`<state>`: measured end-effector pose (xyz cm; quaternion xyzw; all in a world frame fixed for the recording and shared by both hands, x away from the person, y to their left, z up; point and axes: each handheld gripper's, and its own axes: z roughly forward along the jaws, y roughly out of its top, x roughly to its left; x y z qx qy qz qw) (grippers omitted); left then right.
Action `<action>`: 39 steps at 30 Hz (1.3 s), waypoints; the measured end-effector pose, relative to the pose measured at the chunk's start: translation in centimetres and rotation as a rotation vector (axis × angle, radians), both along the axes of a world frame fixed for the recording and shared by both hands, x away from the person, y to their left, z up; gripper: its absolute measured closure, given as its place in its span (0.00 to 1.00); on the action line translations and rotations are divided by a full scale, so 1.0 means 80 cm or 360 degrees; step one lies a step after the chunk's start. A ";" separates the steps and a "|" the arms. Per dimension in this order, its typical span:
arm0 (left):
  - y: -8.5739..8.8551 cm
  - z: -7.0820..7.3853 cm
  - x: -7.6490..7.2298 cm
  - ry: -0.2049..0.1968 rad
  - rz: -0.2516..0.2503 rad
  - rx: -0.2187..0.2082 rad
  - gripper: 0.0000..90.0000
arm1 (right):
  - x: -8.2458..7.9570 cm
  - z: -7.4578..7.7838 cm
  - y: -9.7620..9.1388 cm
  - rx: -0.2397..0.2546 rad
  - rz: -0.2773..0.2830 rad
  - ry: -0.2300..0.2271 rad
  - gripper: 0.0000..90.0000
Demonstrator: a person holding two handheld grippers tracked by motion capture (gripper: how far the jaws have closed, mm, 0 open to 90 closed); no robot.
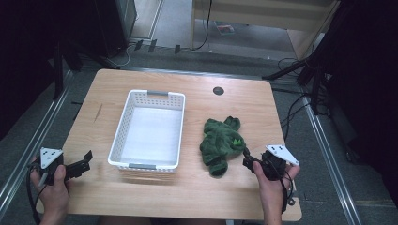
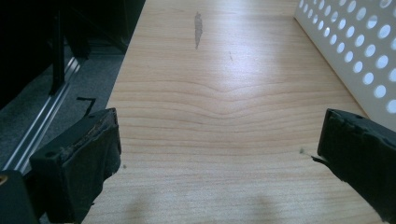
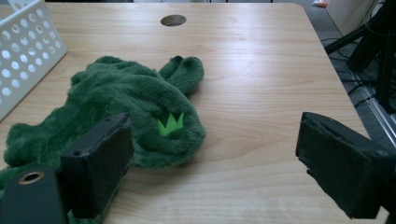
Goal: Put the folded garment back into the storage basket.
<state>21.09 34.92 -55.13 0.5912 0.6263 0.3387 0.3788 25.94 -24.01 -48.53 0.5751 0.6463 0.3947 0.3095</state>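
Both your grippers stand with jaws open, empty: right gripper (image 1: 248,163) near green plush (image 1: 219,139), left gripper (image 1: 85,161) at basket's (image 1: 118,140) 9 o'clock. Basket empty; pickup and placement remain.

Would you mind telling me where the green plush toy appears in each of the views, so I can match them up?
High view: the green plush toy lies right of centre on the table, between the white basket and the right gripper.
Left gripper view: wood and a basket wall fill the frame, with no green plush.
Right gripper view: left of centre, behind the left jaw.
Shared landmark: the white basket, at this view's left edge.
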 end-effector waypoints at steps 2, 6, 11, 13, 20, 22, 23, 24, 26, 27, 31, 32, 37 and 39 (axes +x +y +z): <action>0.000 0.000 0.000 0.0000 0.0004 -0.0002 0.01 | 0.004 0.000 0.006 0.0005 0.0008 0.0007 0.13; 0.000 0.000 0.001 0.0010 0.0011 0.0002 0.01 | 0.013 0.003 0.018 -0.0017 0.0034 0.0036 0.13; 0.000 0.000 0.001 0.0007 0.0012 -0.0001 0.01 | 0.025 0.006 0.029 -0.0011 0.0043 0.0078 0.13; 0.000 0.000 0.001 0.0008 0.0013 0.0001 0.01 | 0.030 0.006 0.035 -0.0014 0.0046 0.0093 0.13; 0.001 0.000 0.001 0.0007 0.0012 -0.0007 0.01 | 0.042 0.003 0.049 -0.0005 0.0041 0.0145 0.13; 0.001 0.000 0.001 0.0011 0.0012 -0.0005 0.01 | 0.045 0.001 0.052 0.0009 0.0039 0.0163 0.13; 0.001 0.000 0.001 0.0013 0.0012 -0.0004 0.01 | 0.046 0.001 0.054 0.0017 0.0037 0.0175 0.13; 0.001 0.000 0.001 0.0012 0.0012 -0.0010 0.01 | 0.047 0.000 0.056 0.0012 0.0040 0.0178 0.13; 0.001 0.000 0.002 0.0014 0.0013 -0.0014 0.01 | 0.049 0.000 0.062 0.0008 0.0055 0.0191 0.13; 0.002 0.000 0.002 0.0016 0.0013 -0.0014 0.01 | 0.050 0.000 0.066 -0.0001 0.0052 0.0202 0.13; 0.002 0.000 0.002 0.0018 0.0016 -0.0021 0.01 | 0.055 0.002 0.072 -0.0005 0.0047 0.0219 0.13; 0.002 0.000 0.002 0.0019 0.0015 -0.0017 0.01 | 0.056 0.002 0.074 -0.0005 0.0040 0.0227 0.13; 0.002 0.000 0.003 0.0030 0.0026 -0.0023 0.01 | 0.065 0.005 0.086 0.0020 0.0043 0.0279 0.13; 0.002 0.000 0.003 0.0032 0.0026 -0.0019 0.01 | 0.069 0.004 0.092 -0.0007 0.0032 0.0320 0.13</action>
